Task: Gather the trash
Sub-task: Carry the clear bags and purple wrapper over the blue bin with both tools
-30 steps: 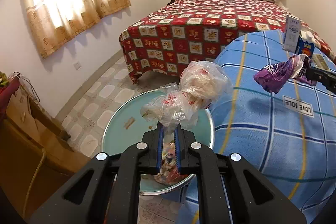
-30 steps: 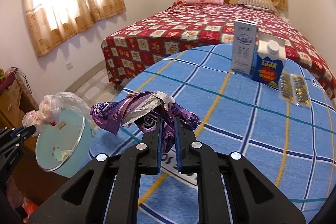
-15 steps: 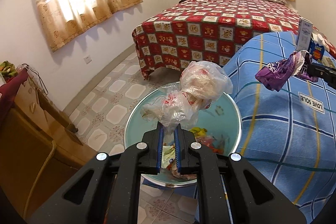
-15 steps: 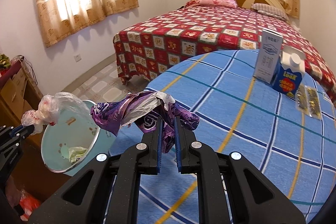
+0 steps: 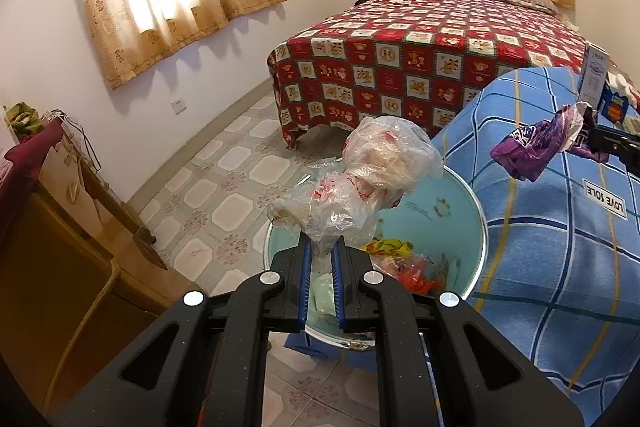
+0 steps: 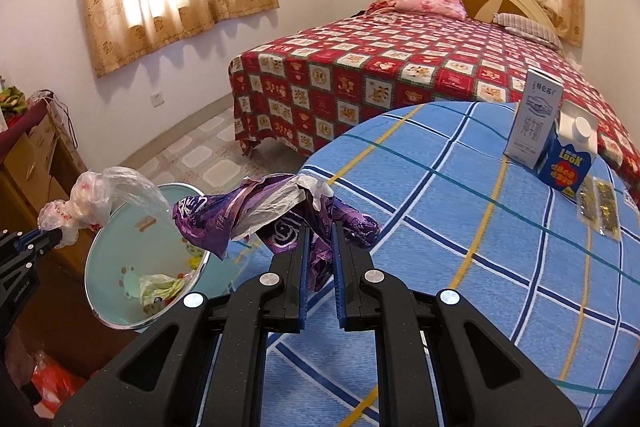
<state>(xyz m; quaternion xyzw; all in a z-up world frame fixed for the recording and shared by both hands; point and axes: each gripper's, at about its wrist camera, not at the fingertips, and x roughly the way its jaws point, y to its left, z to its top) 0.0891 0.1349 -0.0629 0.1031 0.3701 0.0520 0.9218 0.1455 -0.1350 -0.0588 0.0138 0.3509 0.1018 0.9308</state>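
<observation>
My left gripper [image 5: 320, 247] is shut on a crumpled clear plastic bag [image 5: 372, 175] and holds it above the light-blue trash bin [image 5: 460, 211], which has several wrappers inside. My right gripper [image 6: 320, 231] is shut on a purple wrapper [image 6: 224, 219] and holds it over the left edge of the blue checked table [image 6: 460, 227], beside the bin [image 6: 116, 255]. In the right wrist view the left gripper [image 6: 48, 237] and its plastic bag [image 6: 96, 195] show at the left. In the left wrist view the purple wrapper [image 5: 536, 143] hangs at the right.
A white carton [image 6: 534, 119], a blue carton [image 6: 570, 155] and two small packets [image 6: 598, 205] stand on the table's far right. A bed with a red patterned cover [image 6: 400, 67] is behind. A wooden cabinet [image 5: 60, 247] stands left of the bin on the tiled floor [image 5: 224, 195].
Both grippers have moved left toward the bin with their trash held. The bin's inside now shows more fully under the plastic bag.
</observation>
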